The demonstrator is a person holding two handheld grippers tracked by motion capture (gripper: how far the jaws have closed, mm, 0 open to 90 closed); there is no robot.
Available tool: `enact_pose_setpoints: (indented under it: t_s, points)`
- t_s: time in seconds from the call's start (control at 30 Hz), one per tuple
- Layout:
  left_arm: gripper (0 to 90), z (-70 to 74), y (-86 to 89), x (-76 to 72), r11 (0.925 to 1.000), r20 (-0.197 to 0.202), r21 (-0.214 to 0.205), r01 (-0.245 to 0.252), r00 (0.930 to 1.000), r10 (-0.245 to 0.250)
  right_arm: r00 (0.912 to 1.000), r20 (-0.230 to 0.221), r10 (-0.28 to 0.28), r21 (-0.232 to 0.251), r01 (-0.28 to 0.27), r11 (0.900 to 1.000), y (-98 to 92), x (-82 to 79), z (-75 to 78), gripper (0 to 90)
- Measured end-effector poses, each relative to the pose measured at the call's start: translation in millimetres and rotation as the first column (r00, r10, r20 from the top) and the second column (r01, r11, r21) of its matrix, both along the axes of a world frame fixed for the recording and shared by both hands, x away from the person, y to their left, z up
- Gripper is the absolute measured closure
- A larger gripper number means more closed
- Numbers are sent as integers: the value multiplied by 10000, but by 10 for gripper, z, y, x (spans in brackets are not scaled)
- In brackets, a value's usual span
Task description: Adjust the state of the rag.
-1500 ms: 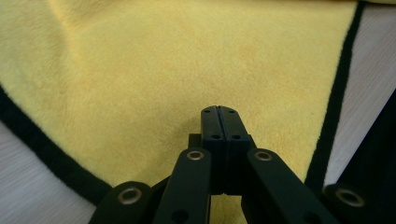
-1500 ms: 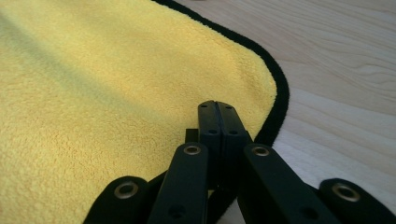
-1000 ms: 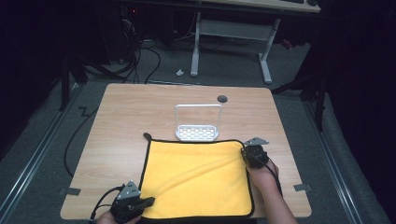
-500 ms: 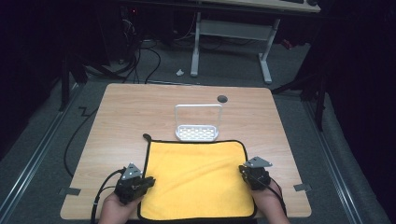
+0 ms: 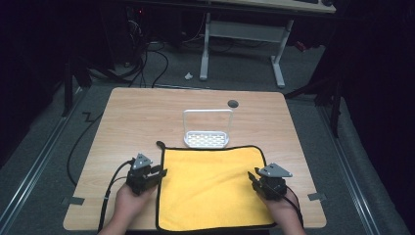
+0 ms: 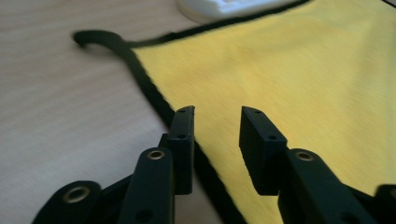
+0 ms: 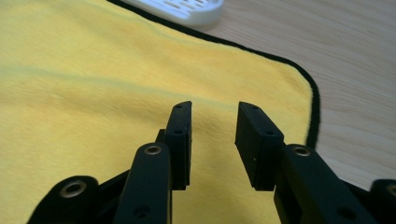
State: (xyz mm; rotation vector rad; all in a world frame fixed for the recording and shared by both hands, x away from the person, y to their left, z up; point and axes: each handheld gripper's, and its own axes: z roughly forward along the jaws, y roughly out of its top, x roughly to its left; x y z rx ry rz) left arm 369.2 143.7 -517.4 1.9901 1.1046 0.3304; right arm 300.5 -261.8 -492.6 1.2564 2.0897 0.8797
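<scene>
Yellow cloth (image 5: 210, 186) flat on the table (image 5: 147, 112), far edge touching the white rack (image 5: 206, 139), near edge at the table's front. Spread square now, where a second back lay skewed, with the left near corner under the left gripper and the right side pinched farther up.

Left gripper (image 5: 155, 172) at the cloth's left hem, fingers (image 6: 183, 140) apart, just been opening; nothing clamped, black hem passing beneath the left finger, yellow showing in the gap. Moved up along the left edge from the near corner.

Right gripper (image 5: 254, 179) over the cloth's right side, fingers (image 7: 180, 140) likewise apart, just been opening from fully together; nothing between but cloth lying below. Drawn back toward the near side from its spot by the far right corner.

Reads as a release after a tug: both grips let go, cloth left smoothed and squared. Probably flattening finished, or a pause before a fresh grip for a fold. Hem loop (image 5: 160, 145) at the far left corner sticking out onto bare wood.
</scene>
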Motion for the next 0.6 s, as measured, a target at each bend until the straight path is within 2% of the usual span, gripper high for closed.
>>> enact_pose_setpoints:
  t_s: [0.13,0.37,0.43,0.47,0.57,0.6]
  points:
    - [582,-23,-23,238,9987,-69,-18,-501,9987,501,9997,197,158,157,-161,9997,114,-43,-3,659]
    - [530,-15,-160,497,9968,124,404,-691,9976,686,9989,119,460,194,-462,9987,222,-100,-85,651]
    - [514,-33,-191,555,9945,-28,552,-895,9960,898,9983,63,583,234,-585,9980,248,-117,-110,654]
    - [510,-51,-197,577,9941,-114,466,-975,9951,981,9979,-12,644,258,-643,9976,264,-128,-118,653]
    - [496,-104,-220,618,9890,-375,594,-1354,9898,1377,9950,-152,984,301,-979,9947,322,-142,-137,617]
    - [486,-117,-227,617,9878,-268,634,-1425,9892,1444,9942,-154,1063,352,-1057,9938,343,-145,-133,607]
